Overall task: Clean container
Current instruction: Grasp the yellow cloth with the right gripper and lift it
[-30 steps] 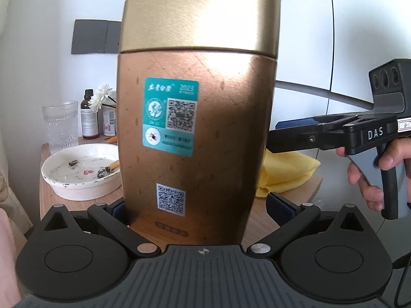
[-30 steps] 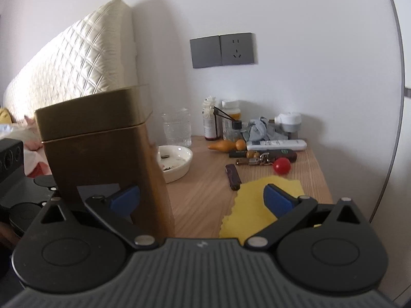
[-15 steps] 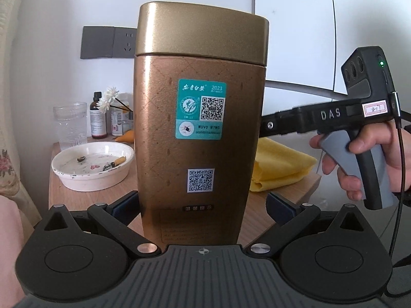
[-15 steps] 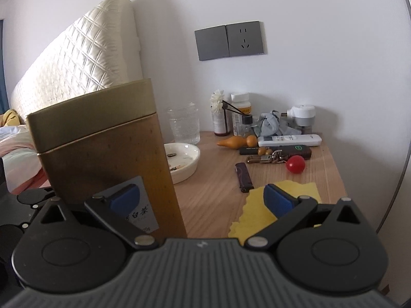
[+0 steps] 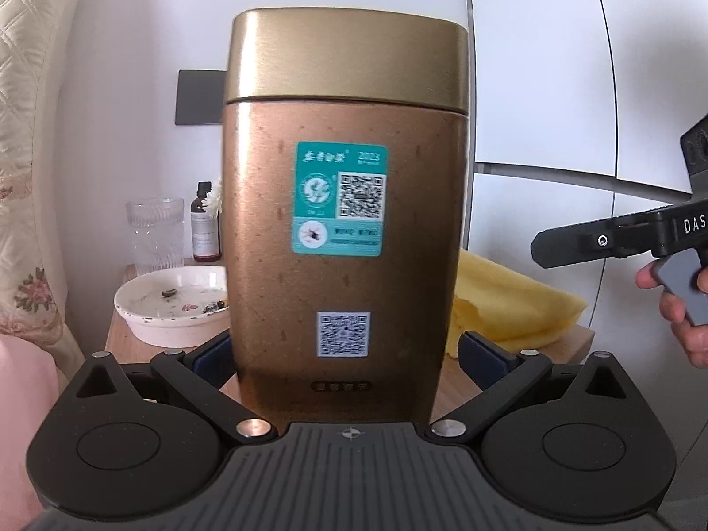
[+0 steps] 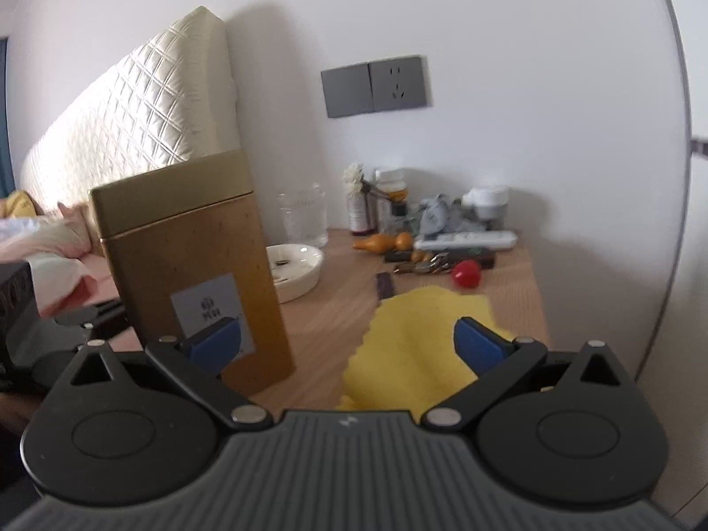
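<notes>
Bedside desk (image 6: 309, 336) against a white wall, quilted headboard off to one side, and we're right in close. Left claw (image 5: 347, 349) has its blue pads on either side of the base of the tall bronze tin (image 5: 345, 239), looking clamped on it, gold lid (image 5: 347, 57) seated on top, the tin upright near the desk's front edge. Whether its base rests on the wood or hangs just clear, I can't tell. Right claw (image 6: 347, 345) is spread wide, holding nothing, hovering over the yellow cloth (image 6: 416, 345) that lies flat on the desk just beside the tin.

How far along? Hard call. The tin's sides show faint speckles, the cloth sits loose, in neither claw. That fits a wipe about to come or one already finished with the cloth put back down.

Around them: a white dish (image 6: 296, 270) with scraps in it just behind the tin, a ribbed glass (image 6: 303, 217), small bottles (image 6: 360, 217), a remote (image 6: 464, 239), keys (image 6: 425, 267), a red ball (image 6: 467, 274). Crowded back row, so swinging the tin backwards risks clipping the dish.
</notes>
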### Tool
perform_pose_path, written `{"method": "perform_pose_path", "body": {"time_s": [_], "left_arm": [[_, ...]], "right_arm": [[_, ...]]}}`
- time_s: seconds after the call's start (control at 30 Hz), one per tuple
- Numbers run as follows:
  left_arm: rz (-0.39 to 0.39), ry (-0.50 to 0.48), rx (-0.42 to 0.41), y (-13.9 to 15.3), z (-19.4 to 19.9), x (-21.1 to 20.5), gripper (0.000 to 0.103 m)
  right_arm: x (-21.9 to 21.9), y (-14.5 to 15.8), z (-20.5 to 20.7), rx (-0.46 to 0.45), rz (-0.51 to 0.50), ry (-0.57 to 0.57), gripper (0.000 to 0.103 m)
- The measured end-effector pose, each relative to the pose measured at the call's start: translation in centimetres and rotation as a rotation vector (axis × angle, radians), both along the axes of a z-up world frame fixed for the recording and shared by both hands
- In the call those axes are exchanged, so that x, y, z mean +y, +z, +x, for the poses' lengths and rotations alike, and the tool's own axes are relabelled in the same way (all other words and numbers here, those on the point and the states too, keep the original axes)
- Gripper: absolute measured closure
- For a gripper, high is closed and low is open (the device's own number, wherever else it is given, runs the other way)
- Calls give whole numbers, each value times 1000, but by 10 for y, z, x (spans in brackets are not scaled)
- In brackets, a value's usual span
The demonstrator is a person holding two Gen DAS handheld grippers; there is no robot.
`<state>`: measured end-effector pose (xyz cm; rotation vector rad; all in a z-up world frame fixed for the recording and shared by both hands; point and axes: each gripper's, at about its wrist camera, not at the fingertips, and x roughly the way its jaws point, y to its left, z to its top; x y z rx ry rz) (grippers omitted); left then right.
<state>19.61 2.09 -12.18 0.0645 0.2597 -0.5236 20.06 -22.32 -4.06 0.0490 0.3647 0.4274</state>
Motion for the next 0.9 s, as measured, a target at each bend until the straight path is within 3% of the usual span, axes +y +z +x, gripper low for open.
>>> {"method": "perform_pose_path", "body": {"time_s": [0.17,0.27,0.5,0.63,0.77,0.9], "left_arm": [[30,46,-20,-1,-4,-13,5],[26,106,-17,0,-6,-15,22],[26,278,-13,-1,-21,-28,22],[37,383,17,2,-26,-33,22],[36,407,25,5,-27,-31,22],[32,402,12,8,-39,-38,21]], "right_arm": [[-17,-3,0,15,29,-48,0],[-25,-7,2,28,45,-71,1],[-29,-17,14,63,42,-106,19],[-26,-27,35,155,20,-81,28],[-15,-36,51,178,-58,-81,33],[-8,-50,64,217,-111,-92,50]]}}
